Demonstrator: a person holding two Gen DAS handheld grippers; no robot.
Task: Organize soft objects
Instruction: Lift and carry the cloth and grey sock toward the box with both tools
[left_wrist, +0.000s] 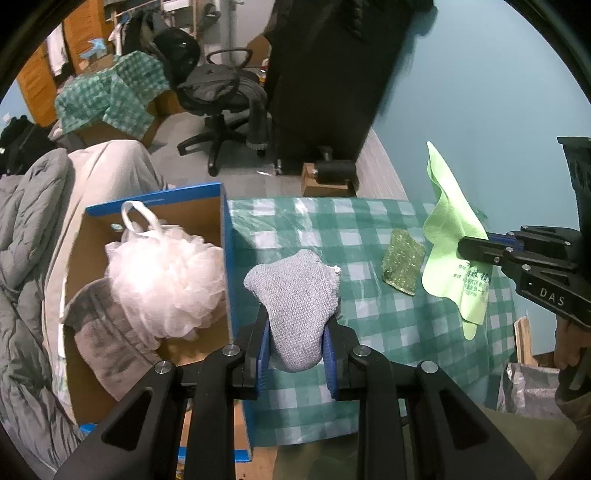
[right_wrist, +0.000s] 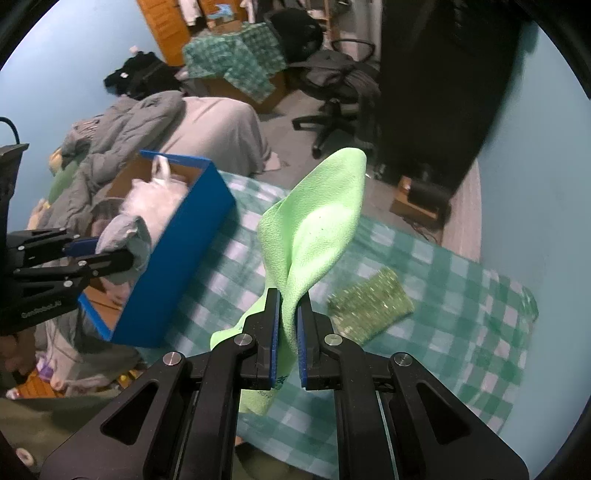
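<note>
Presently, a grey knitted cloth (left_wrist: 295, 295) is pinched between the pads of the left tongs (left_wrist: 297, 354), and a light green cloth (right_wrist: 317, 236) is clamped in the nearly closed right tongs (right_wrist: 287, 332), both lifted clear of the checked tabletop (left_wrist: 369, 314). Just to the left of the left tongs stands the blue box (left_wrist: 227, 258), in which a white mesh puff (left_wrist: 166, 280) is already lodged. Each cloth is best carried over the box wall before the grip is loosened, the trailing corners being kept from snagging the rim. Ahead of the right tongs, a green scouring pad (right_wrist: 369, 306) is left on the tabletop.
</note>
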